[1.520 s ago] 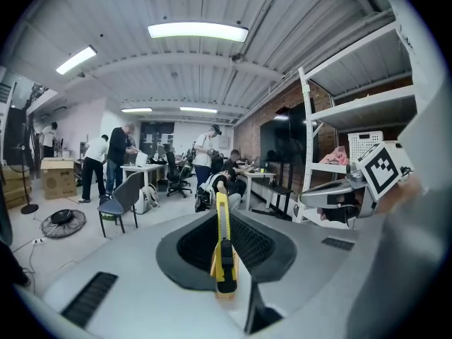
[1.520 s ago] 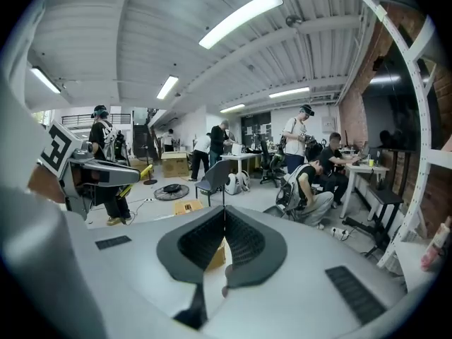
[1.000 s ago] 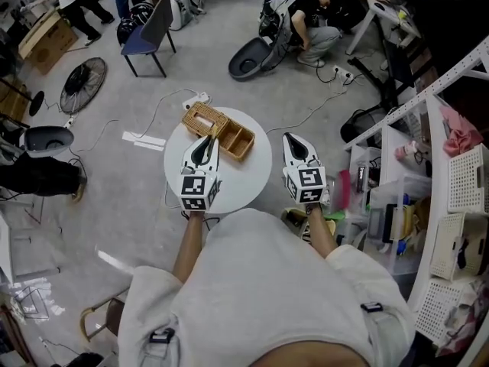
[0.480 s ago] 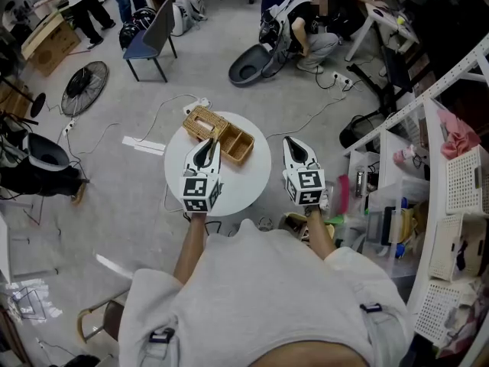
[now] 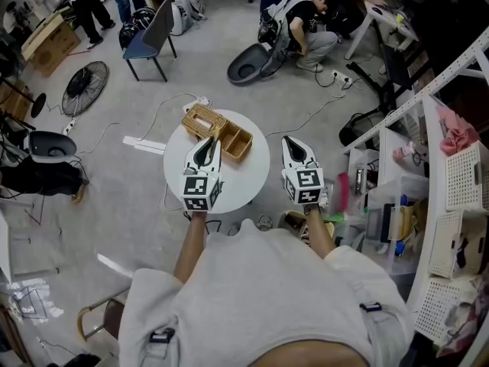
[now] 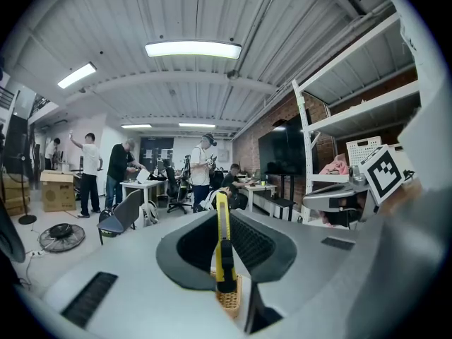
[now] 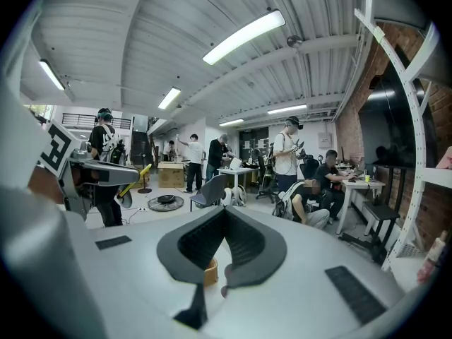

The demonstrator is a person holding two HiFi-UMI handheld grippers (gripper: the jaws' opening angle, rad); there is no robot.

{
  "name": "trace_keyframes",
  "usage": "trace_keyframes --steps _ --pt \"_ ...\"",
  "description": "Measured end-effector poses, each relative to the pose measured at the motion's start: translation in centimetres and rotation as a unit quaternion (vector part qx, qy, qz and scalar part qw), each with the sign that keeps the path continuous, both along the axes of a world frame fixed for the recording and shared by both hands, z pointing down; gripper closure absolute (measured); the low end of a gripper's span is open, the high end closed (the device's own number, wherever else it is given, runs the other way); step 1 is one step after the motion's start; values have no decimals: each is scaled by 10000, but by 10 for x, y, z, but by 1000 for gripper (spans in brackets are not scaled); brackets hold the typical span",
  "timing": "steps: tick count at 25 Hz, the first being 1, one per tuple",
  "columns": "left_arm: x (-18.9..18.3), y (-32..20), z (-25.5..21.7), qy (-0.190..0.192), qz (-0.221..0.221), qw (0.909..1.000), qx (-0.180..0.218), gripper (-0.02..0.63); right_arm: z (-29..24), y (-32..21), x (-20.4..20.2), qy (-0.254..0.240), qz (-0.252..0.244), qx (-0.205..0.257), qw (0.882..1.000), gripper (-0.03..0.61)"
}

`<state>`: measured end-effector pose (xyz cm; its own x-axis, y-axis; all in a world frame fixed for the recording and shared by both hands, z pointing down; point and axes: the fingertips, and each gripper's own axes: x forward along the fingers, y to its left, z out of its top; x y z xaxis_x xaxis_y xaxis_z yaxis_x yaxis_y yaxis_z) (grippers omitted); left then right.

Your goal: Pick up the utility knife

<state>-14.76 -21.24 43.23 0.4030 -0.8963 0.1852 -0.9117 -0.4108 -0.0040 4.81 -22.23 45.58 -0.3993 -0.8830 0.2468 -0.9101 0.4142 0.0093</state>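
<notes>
In the left gripper view a yellow utility knife (image 6: pixel 223 242) stands upright between the jaws, with my left gripper (image 6: pixel 222 200) shut on it. The head view shows that left gripper (image 5: pixel 205 141) held level over the round white table (image 5: pixel 246 180), next to the wicker basket (image 5: pixel 218 132). My right gripper (image 5: pixel 294 140) hovers at the table's right edge; its jaws (image 7: pixel 224 210) meet at the tips with nothing between them. From the right gripper view the left gripper (image 7: pixel 106 171) shows with the yellow knife (image 7: pixel 141 173) sticking out.
The basket has two compartments and sits at the table's far side. A power strip (image 5: pixel 200 98) and cables lie on the floor behind it. White shelving with bins (image 5: pixel 428 197) stands close on the right. A chair (image 5: pixel 153 27), a floor fan (image 5: pixel 82 82) and several people are farther off.
</notes>
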Motion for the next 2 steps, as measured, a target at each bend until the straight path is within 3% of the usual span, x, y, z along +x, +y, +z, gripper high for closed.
trace_keyframes --steps 2 --pt "2 1 -1 4 4 10000 -3 554 0 1 1 -2 -7 -8 10000 548"
